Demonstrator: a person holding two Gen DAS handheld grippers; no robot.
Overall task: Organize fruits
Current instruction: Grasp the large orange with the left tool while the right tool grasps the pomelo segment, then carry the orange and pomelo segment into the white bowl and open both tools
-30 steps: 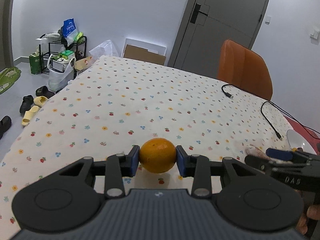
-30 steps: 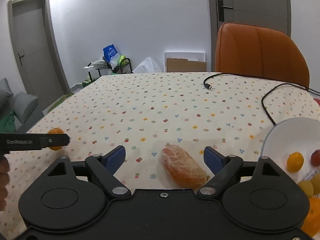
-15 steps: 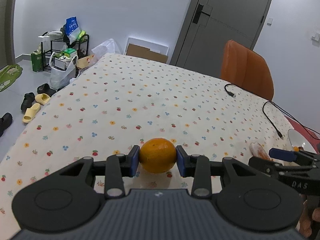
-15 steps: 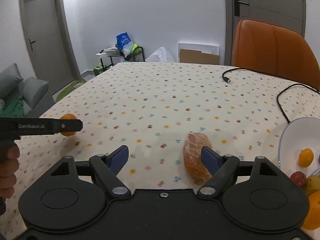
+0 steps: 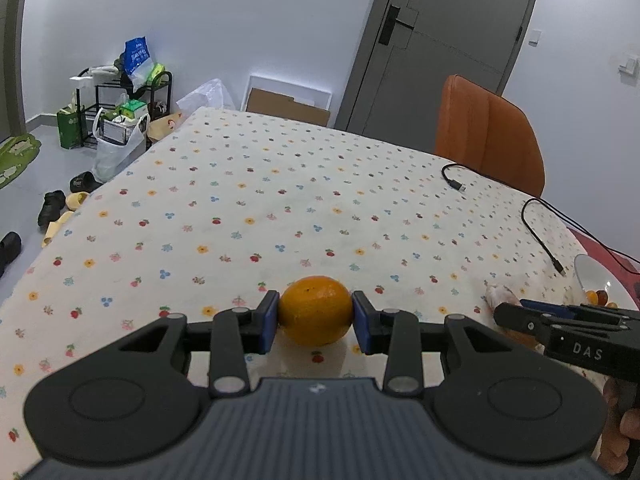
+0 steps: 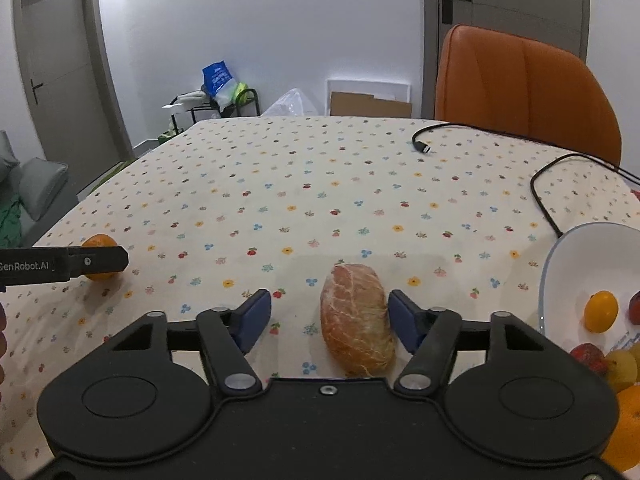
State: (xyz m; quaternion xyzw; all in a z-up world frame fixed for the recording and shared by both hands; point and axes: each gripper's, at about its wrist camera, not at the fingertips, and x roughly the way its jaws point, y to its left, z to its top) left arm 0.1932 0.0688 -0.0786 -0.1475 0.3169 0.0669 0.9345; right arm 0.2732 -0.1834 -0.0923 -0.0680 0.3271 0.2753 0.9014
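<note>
A round orange is pinched between the blue pads of my left gripper, just above the flowered tablecloth. In the right wrist view a peeled citrus piece lies on the cloth between the jaws of my right gripper, which are closing. The right pad is close beside the piece and the left pad stands well clear of it. A white bowl holding several small fruits sits just to the right. At the far left, the left gripper's finger covers part of the orange.
Two black cables trail over the far right of the table. An orange chair stands behind it. The table's left edge drops to a floor with shoes and bags. A person's fingers grip the right tool.
The right gripper's jaws have narrowed around the peeled citrus piece, which now lies nearer the right pad. The left gripper still holds the orange in much the same place.
</note>
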